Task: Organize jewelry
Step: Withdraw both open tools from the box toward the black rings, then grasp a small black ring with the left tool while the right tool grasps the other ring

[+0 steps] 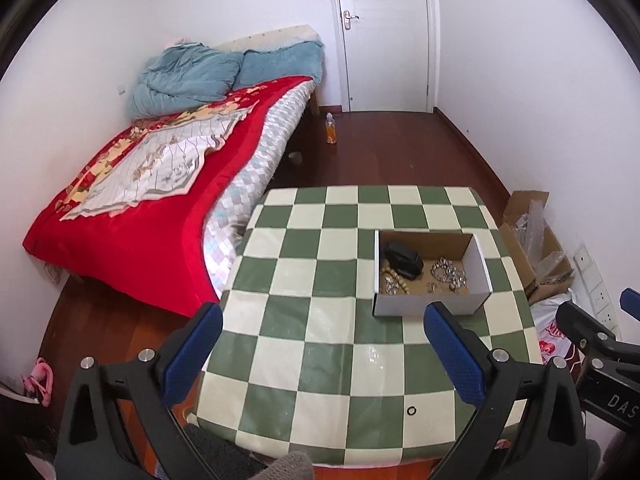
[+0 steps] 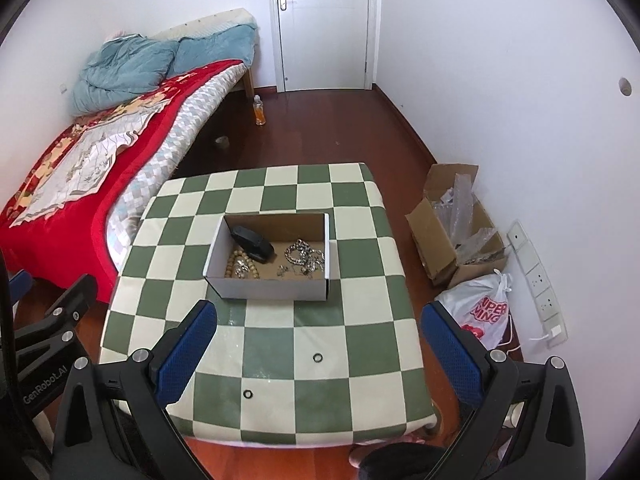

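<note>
Two small black rings lie loose on my checkered table (image 2: 360,392), the biggest thing before me; a white cardboard box (image 2: 272,291) sits toward its far edge, holding a chain (image 2: 305,258), beads (image 2: 240,266) and a black case (image 2: 254,243). My left gripper (image 1: 322,346) and right gripper (image 2: 318,346) both gape wide, empty. I'd drop the right straight over the nearer-centre ring (image 2: 317,357), pinch low and gently; the other ring (image 2: 248,394) waits near the front edge

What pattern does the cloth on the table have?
The tablecloth has a green and cream checkered pattern, shown best in the right wrist view.
</note>
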`<state>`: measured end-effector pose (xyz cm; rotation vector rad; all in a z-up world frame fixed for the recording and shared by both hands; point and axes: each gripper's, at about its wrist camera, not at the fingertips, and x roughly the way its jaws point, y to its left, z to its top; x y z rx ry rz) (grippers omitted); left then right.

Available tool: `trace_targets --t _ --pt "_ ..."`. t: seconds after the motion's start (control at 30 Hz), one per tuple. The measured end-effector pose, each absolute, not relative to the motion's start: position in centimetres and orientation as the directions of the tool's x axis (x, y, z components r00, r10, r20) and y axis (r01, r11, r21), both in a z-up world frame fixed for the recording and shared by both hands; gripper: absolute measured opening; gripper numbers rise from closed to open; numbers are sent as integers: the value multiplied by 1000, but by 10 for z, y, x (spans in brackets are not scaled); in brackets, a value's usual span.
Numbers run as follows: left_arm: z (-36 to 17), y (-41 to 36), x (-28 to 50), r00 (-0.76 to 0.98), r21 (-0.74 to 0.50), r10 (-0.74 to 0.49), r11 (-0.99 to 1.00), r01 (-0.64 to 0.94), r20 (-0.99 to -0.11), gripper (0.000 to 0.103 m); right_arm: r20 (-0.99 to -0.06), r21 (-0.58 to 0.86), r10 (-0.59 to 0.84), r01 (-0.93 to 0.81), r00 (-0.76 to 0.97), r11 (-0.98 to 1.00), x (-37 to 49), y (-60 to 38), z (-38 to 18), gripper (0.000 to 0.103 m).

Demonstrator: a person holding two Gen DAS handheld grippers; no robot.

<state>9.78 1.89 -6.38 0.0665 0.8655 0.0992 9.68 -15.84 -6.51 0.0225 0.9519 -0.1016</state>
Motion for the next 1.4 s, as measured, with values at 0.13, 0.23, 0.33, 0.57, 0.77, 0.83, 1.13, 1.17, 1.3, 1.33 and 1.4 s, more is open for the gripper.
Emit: trace_targets --t 0.13,0.23,0.33,0.57,0.77,0.83,1.13,1.17,1.3,1.33,1.4 --pt "-95 19 93 605 128 141 990 -64 -784 103 -836 -32 -82 101 542 994 92 -163 -88 101" --pt "-130 18 91 535 146 151 988 -52 -831 103 -871 -13 -58 95 488 995 93 -171 -122 81" --pt "-168 12 86 461 151 143 988 -20 -876 103 -906 9 -31 94 422 996 96 -178 -159 60" --pt "-238 -24 81 328 124 87 988 94 -941 102 -941 15 -31 135 336 991 96 -197 -220 60" --pt "-264 -51 81 293 91 39 982 166 -955 100 -956 12 -41 182 289 983 94 -215 -251 60" --pt "-270 -55 83 281 87 35 981 174 -959 99 -961 14 -40 194 274 981 94 -219 -261 60" --pt "-279 -62 83 263 50 -3 980 195 -965 66 -966 30 -28 214 259 976 99 -221 -274 60" --pt "-278 -63 83 266 41 -13 979 198 -964 57 -966 28 -29 213 259 977 99 -221 -274 60" --pt "-276 -66 83 267 9 -48 978 208 -962 33 -965 29 -30 220 259 975 101 -221 -275 60" --pt "-275 -67 82 268 3 -55 977 212 -962 23 -965 31 -29 224 259 974 101 -222 -275 60" --pt "-275 -69 82 268 -2 -61 976 217 -962 15 -966 31 -28 224 258 974 101 -223 -275 60"
